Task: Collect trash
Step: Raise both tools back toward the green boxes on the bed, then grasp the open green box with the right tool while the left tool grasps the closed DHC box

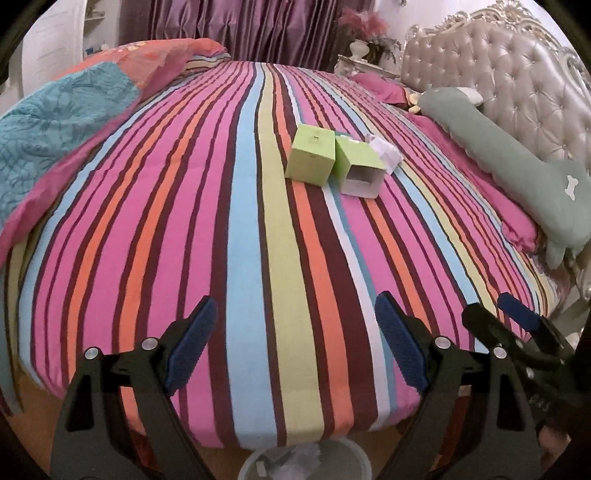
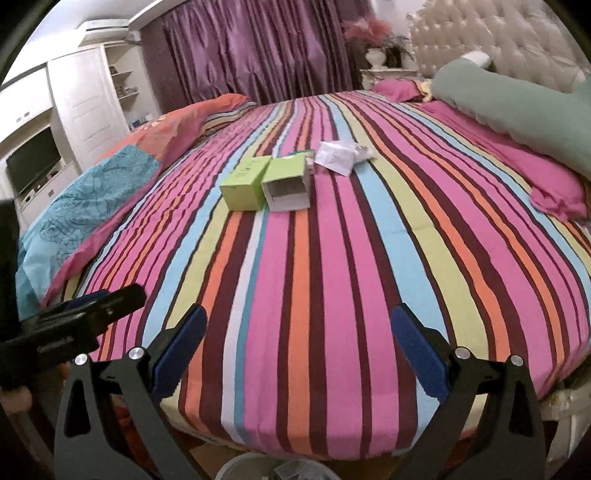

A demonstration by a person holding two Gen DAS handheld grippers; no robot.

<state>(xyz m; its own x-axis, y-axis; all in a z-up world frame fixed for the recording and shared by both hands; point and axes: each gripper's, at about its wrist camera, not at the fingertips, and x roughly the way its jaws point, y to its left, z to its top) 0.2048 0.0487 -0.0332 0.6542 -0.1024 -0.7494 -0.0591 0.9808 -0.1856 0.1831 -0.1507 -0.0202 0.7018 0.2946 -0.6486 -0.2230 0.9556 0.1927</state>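
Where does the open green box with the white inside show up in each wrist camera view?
Left wrist: the open green box lies above centre, right of the closed green box.
Right wrist: the same box lies left of centre, again right of the closed one.
Shared landmark: the purple curtain behind the bed.

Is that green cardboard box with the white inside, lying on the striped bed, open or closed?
Open. The green cardboard box lies tipped on its side; its near end gapes, showing a hollow white interior. The contents are too dim to tell.

Matt cardboard boxes, striped cloth bedspread, glossy tufted headboard
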